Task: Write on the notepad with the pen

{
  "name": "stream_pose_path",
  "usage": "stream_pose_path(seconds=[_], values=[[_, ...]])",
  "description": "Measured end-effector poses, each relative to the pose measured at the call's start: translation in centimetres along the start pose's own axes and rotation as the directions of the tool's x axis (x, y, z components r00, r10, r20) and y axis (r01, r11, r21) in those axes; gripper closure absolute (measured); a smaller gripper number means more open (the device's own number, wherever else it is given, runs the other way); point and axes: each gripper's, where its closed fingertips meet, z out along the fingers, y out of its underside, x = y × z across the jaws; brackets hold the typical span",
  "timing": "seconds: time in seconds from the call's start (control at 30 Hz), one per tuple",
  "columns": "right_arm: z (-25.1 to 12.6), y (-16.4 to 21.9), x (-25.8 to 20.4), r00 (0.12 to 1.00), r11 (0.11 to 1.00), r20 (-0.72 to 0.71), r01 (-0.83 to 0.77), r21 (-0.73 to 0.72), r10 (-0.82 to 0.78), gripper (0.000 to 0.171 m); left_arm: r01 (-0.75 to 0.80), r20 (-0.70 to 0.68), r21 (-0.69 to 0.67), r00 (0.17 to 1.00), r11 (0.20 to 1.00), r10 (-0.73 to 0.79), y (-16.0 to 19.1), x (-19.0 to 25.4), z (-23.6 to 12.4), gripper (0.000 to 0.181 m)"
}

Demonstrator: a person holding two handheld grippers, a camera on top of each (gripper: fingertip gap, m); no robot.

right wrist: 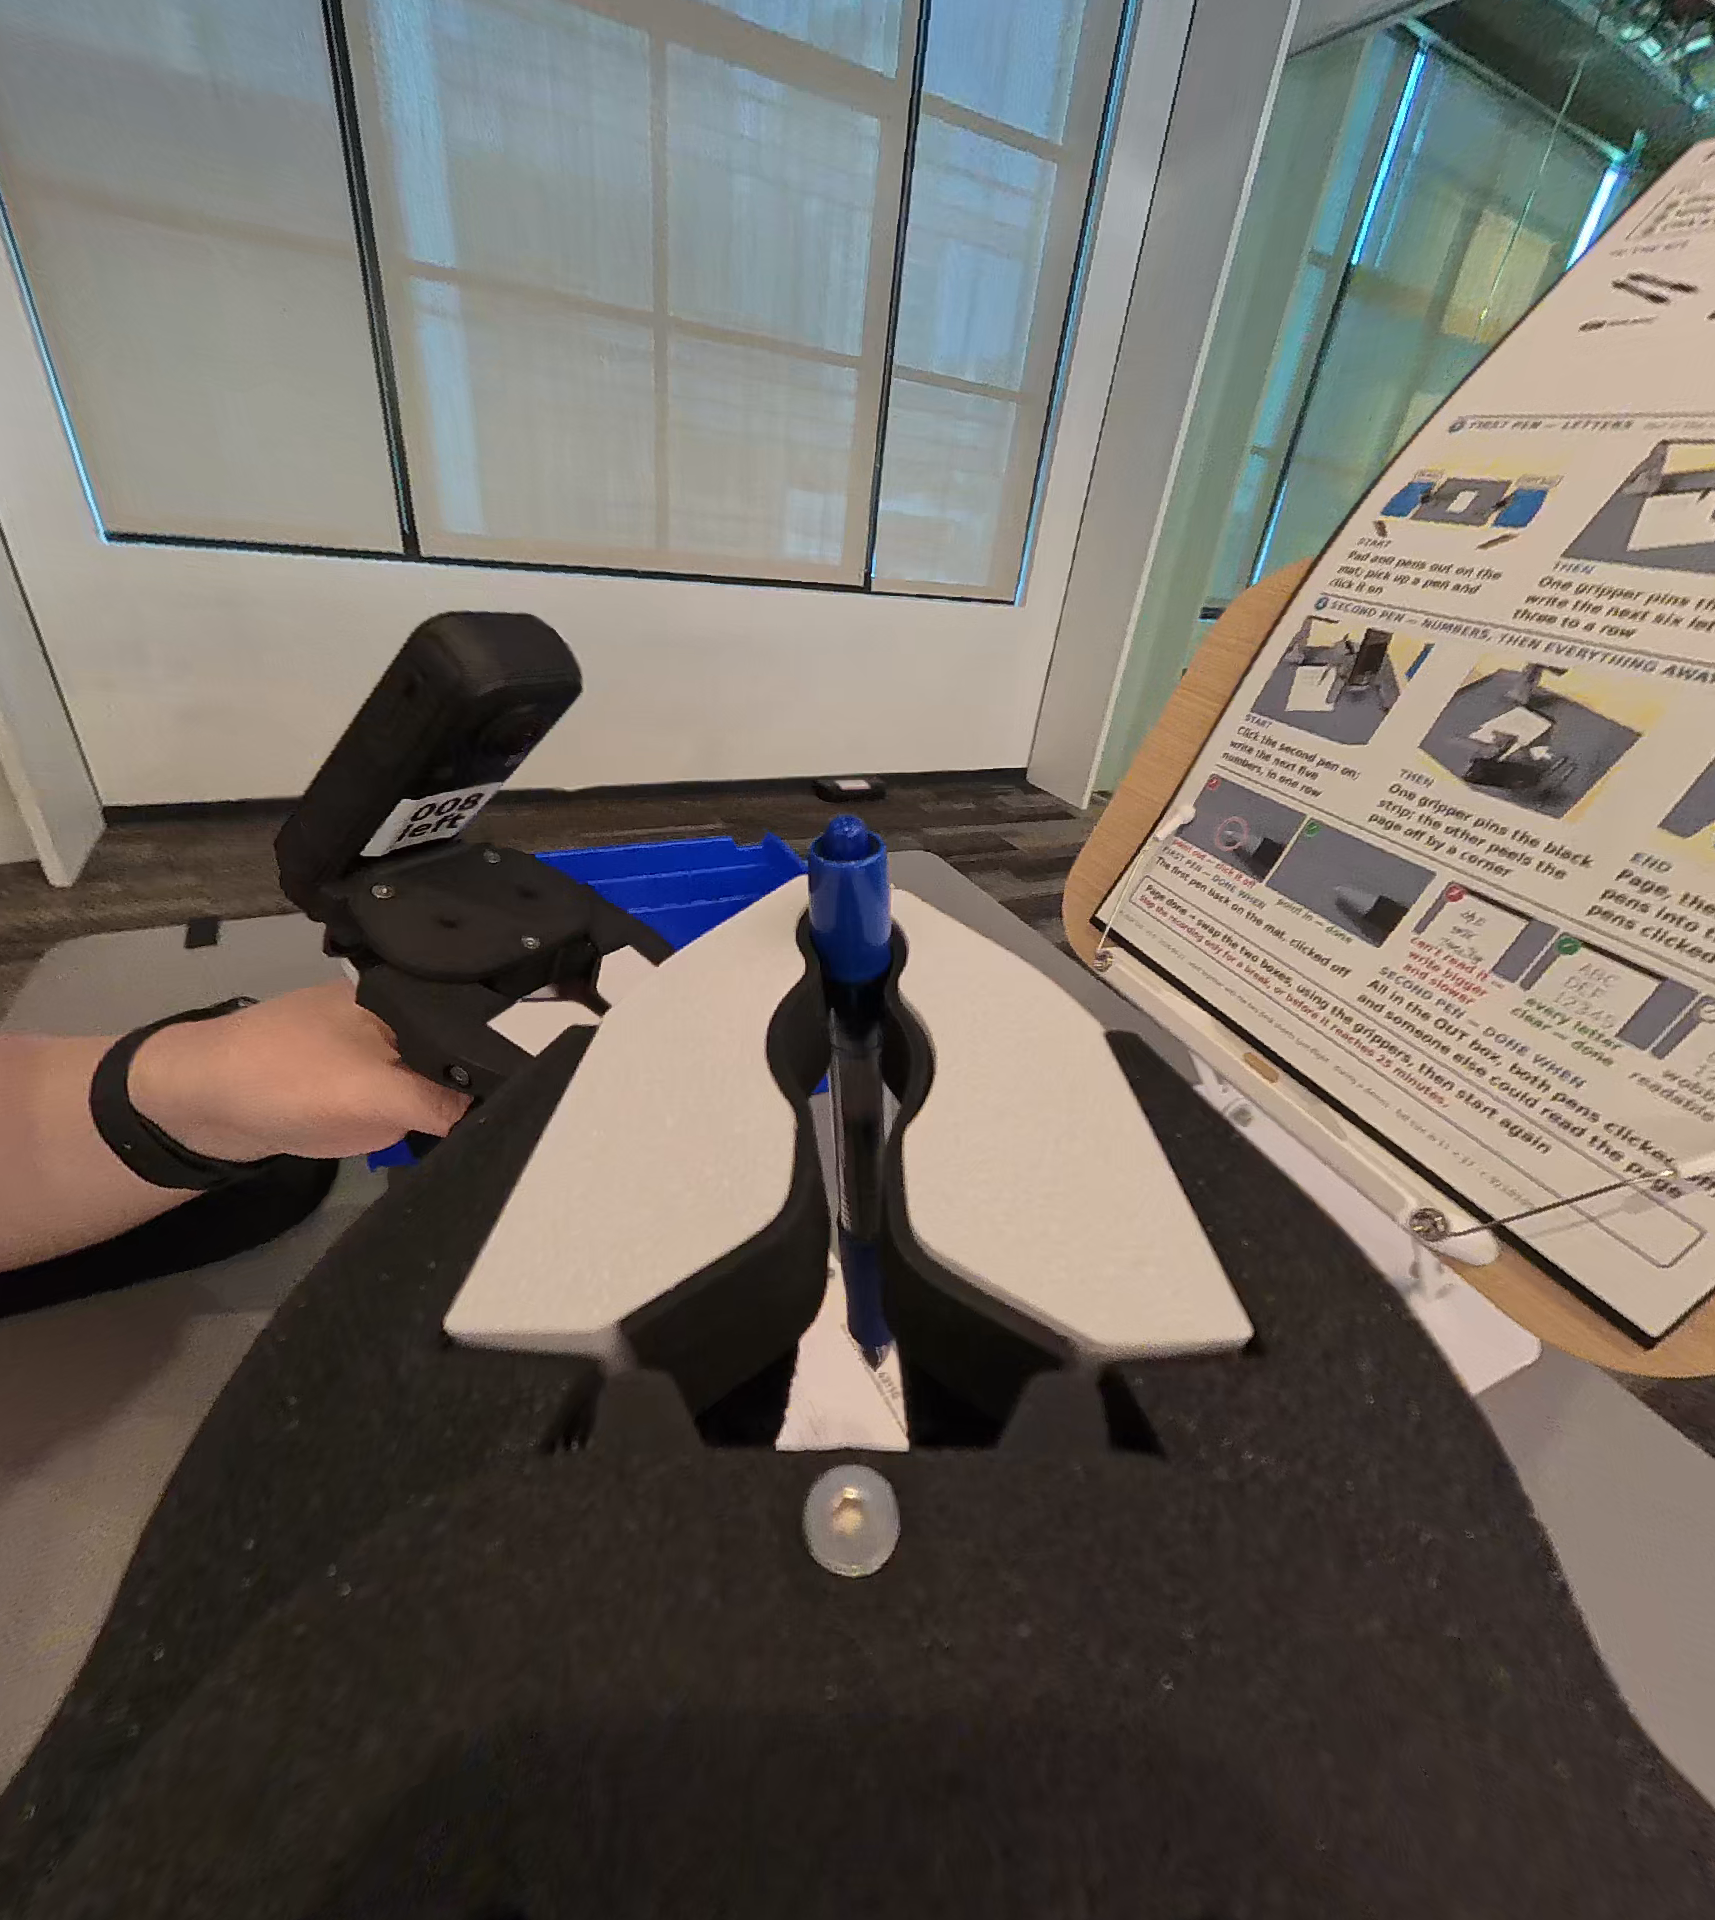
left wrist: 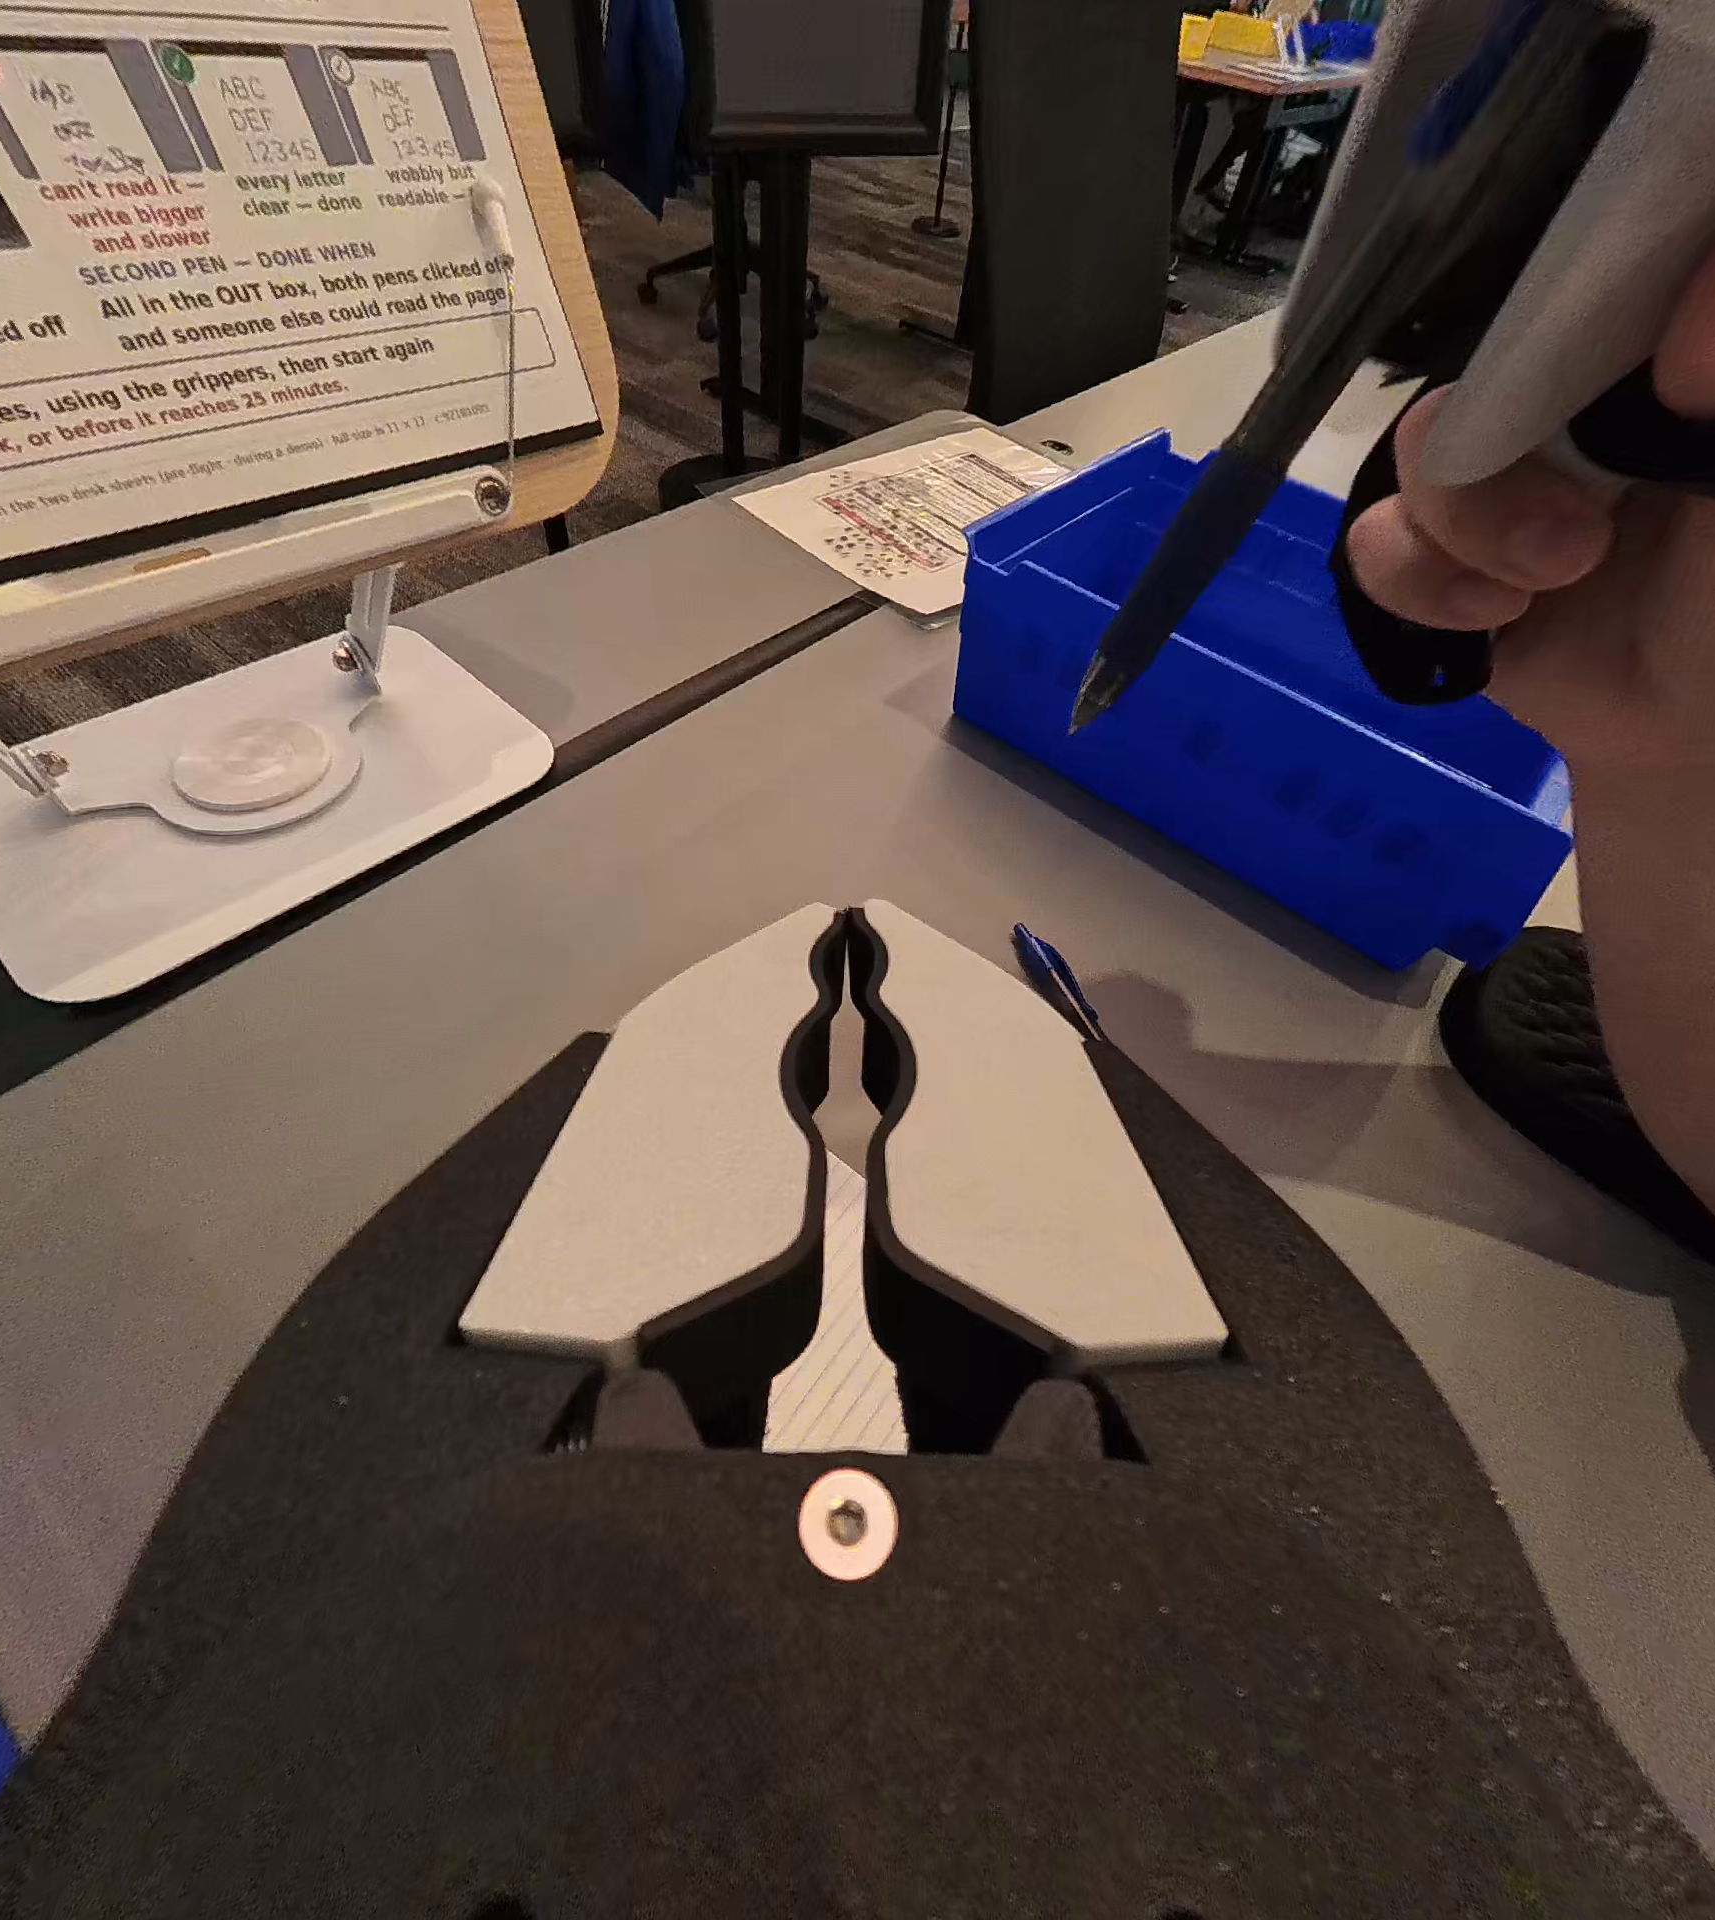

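Right tool (right wrist: 848, 997) grasping the blue-capped black pen (right wrist: 853, 1091) above the lined white notepad (right wrist: 837, 1397); left tool (left wrist: 848, 920) clenched over the grey worktop (left wrist: 624, 935).

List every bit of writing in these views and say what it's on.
Instruction board on its white stand: printed text, legible, not quoted here.
White sticker on the left claw's camera: short print, not quoted.
Laminated sheet behind the blue bin: too small to read.
Page under the pen tip: marks too small to read.
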Motion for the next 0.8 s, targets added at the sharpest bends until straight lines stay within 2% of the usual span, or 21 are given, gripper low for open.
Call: stream_pose_path(seconds=[0.27, 0.4, 0.6, 0.8], values=[[-0.1, -0.5, -0.5, 1.0, 1.0, 0.0, 0.005, -0.002, -0.005, 0.167, 0.003, -0.03, 0.01, 1.0, 1.0, -0.003, -0.3, 0.5, -0.3, 0.177], [0.1, 0.2, -0.1, 1.0, 1.0, 0.005, -0.016, -0.021, 0.016, 0.167, -0.008, -0.171, 0.054, 0.985, 0.998, 0.017, -1.1, 2.7, -1.0, 0.177], [0.0, 0.5, 0.6, 0.999, 0.999, -0.01, -0.036, -0.021, 0.036, 0.167, -0.052, -0.087, 0.123, 0.994, 0.991, 0.063, -2.0, 1.7, -1.4, 0.162], [-0.1, 0.5, 0.8, 0.999, 0.999, -0.011, -0.05, -0.017, 0.05, 0.167, -0.03, -0.092, 0.12, 0.995, 0.992, 0.041, -2.0, 1.6, -1.3, 0.159]])
